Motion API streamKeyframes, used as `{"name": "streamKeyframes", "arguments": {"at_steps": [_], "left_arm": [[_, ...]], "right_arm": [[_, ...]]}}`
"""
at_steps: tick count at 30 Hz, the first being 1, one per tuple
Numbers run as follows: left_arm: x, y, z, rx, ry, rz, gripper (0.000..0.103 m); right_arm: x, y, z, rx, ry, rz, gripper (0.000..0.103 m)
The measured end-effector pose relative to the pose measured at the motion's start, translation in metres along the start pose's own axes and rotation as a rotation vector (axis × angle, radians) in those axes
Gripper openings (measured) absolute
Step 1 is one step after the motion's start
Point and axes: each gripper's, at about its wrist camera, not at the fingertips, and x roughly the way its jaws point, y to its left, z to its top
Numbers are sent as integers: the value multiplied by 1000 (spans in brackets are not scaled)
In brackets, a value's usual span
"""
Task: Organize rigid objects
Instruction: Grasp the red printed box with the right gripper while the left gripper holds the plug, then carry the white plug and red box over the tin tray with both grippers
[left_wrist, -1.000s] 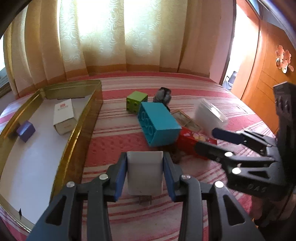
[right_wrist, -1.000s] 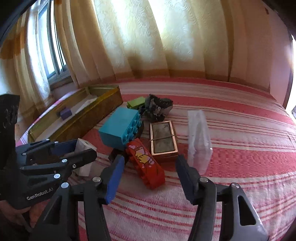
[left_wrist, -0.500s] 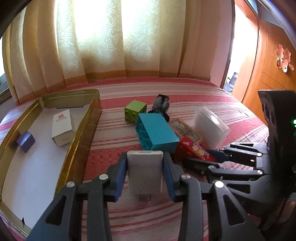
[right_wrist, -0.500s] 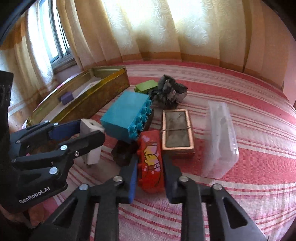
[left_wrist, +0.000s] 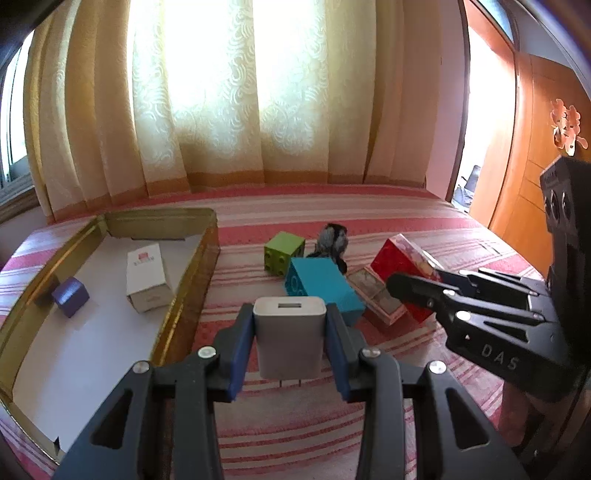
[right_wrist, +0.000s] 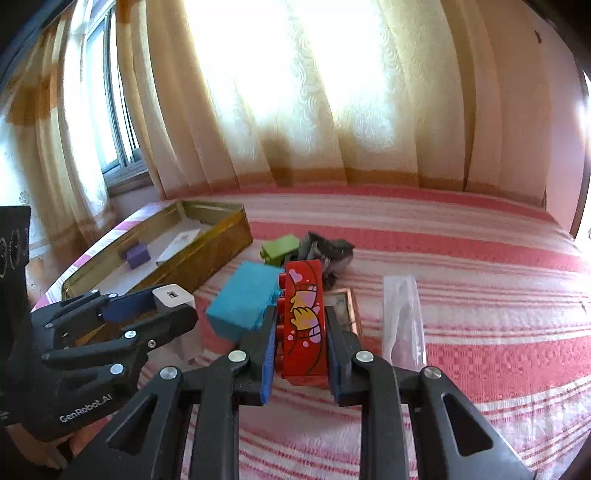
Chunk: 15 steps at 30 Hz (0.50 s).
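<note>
since a second ago the right gripper (right_wrist: 300, 332) has closed on the red brick (right_wrist: 303, 317) and raised it off the striped bedspread (right_wrist: 461, 280), clear of the blue brick (right_wrist: 242, 304). left gripper (left_wrist: 290, 338) holds a white charger (left_wrist: 290, 336), just right of the gold tray (left_wrist: 192, 273), where a purple cube (left_wrist: 70, 296) and white box (left_wrist: 146, 282) lie.

Home bedroom. Bed (right_wrist: 461, 266) with pink-and-white striped cover ahead of and under the hand-held gripper (right_wrist: 300, 345), cream patterned curtains (right_wrist: 295, 110) over a sunlit window (right_wrist: 107, 110) beyond it, orange wooden wardrobe door (left_wrist: 532, 177) with flower decal off to the right. Toy blocks (left_wrist: 284, 253) lying on the bedcover.
</note>
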Motion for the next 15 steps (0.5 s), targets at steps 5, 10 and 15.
{"name": "streamKeyframes", "arguments": {"at_steps": [5,10,15], "left_arm": [[-10,0,0,4,-64,15,37],[-23,5,-1,-7,-141,42,37],[-32,17,-2,-40,-191,68,37]], "right_arm": [[-13,-2,1,9,-88,-7,25],[-27,-10,2,54,-193,-27,25],[-42,-10,0,80,-291,-64,25]]}}
